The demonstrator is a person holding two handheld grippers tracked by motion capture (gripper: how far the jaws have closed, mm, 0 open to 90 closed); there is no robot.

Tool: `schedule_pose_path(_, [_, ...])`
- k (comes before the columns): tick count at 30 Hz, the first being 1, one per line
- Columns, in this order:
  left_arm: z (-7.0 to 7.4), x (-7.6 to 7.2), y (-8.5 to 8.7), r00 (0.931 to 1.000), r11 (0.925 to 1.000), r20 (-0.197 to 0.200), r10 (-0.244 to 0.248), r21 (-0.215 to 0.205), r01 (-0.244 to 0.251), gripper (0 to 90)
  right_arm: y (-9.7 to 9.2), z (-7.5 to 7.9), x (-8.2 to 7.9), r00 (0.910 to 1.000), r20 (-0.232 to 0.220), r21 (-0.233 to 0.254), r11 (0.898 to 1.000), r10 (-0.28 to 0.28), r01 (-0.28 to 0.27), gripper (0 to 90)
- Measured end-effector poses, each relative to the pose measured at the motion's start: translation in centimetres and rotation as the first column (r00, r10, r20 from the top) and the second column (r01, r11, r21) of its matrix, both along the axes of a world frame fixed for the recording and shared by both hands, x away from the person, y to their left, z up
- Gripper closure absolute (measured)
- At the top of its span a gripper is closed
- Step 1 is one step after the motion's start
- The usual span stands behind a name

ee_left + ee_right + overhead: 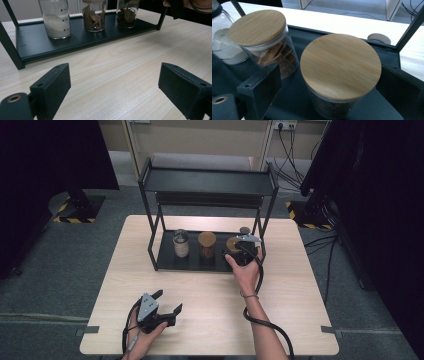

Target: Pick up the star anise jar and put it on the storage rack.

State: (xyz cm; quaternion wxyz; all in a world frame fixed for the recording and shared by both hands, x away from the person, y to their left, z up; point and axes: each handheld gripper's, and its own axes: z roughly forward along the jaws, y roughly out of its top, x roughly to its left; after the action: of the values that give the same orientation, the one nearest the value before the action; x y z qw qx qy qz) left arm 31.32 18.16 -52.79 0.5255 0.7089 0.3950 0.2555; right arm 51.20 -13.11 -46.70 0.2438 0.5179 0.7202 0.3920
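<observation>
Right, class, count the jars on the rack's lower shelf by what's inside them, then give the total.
White powder jar: 1
Brown pieces: 2, the middle jar and the right jar
Total: 3

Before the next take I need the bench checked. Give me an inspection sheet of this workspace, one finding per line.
Surface: light wood table, bare in front of the rack.
Job's things: black two-tier rack; on its lower shelf a jar of white powder, a bamboo-lidded jar of brown pieces and a right-hand bamboo-lidded jar.
Clutter: small round wooden piece on the table behind the rack.
Grippers: left gripper open, over the table near its front edge; right gripper open, jaws either side of the right-hand jar without pressing it.
Cables: one trails from each gripper; more lie on the floor at right.
Surroundings: grey floor, dark screens both sides.
</observation>
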Motion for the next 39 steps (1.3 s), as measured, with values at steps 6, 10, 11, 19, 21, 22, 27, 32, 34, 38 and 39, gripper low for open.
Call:
schedule_pose_path(6, [0.0, 0.0, 0.0, 1.0000, 1.0000, 0.001, 0.000, 0.002, -0.001, 10.3, -0.1, 0.4, -0.7, 0.9999, 0.010, 0.005, 1.000, 0.014, -0.014, 5.0])
schedule_pose_path(10, [0.0, 0.0, 0.0, 1.0000, 1.0000, 0.001, 0.001, 0.002, -0.001, 10.3, -0.1, 0.6, -1.1, 0.9995, 0.018, 0.008, 1.000, 0.025, -0.025, 5.0])
schedule_pose_path(11, [0.0, 0.0, 0.0, 1.0000, 1.0000, 0.001, 0.001, 0.002, -0.001, 10.3, 0.0, 0.6, -1.2, 0.9995, 0.021, 0.006, 1.000, 0.026, -0.026, 5.0])
schedule_pose_path(19, [0.0, 0.0, 0.0, 1.0000, 1.0000, 0.002, 0.001, 0.002, -0.001, 10.3, 0.2, 0.8, -2.0, 0.9991, 0.030, -0.001, 1.000, 0.031, -0.031, 5.0])
schedule_pose_path(21, [0.0, 0.0, 0.0, 1.0000, 1.0000, 0.001, 0.001, 0.002, -0.001, 10.3, 0.2, 0.9, -2.2, 0.9990, 0.029, 0.000, 0.999, 0.034, -0.034, 5.0])
schedule_pose_path(22, [0.0, 0.0, 0.0, 1.0000, 1.0000, 0.002, 0.001, 0.002, -0.001, 10.3, 0.2, 0.9, -2.3, 0.9989, 0.031, -0.003, 0.999, 0.036, -0.036, 5.0])
schedule_pose_path(27, [0.0, 0.0, -0.1, 1.0000, 1.0000, 0.004, 0.001, 0.006, -0.001, 10.4, 0.1, 0.9, -3.0, 0.9985, 0.033, -0.001, 0.999, 0.043, -0.043, 5.0])
schedule_pose_path(32, [0.0, 0.0, -0.1, 1.0000, 1.0000, 0.003, 0.002, 0.004, -0.002, 10.4, 0.1, 0.9, -3.7, 0.9975, 0.042, -0.002, 0.998, 0.057, -0.057, 5.0])
schedule_pose_path(34, [0.0, 0.0, -0.1, 1.0000, 1.0000, 0.003, 0.002, 0.005, -0.002, 10.4, 0.0, 1.0, -4.0, 0.9970, 0.047, -0.001, 0.998, 0.061, -0.061, 4.9])
schedule_pose_path(38, [0.0, 0.0, -0.1, 1.0000, 1.0000, 0.004, 0.002, 0.006, -0.002, 10.4, -0.2, 1.1, -4.6, 0.9962, 0.055, -0.001, 0.998, 0.068, -0.068, 5.0])
schedule_pose_path(39, [0.0, 0.0, -0.1, 1.0000, 1.0000, 0.003, 0.002, 0.006, -0.002, 10.4, -0.3, 1.1, -4.8, 0.9961, 0.055, -0.001, 0.998, 0.069, -0.069, 4.9])
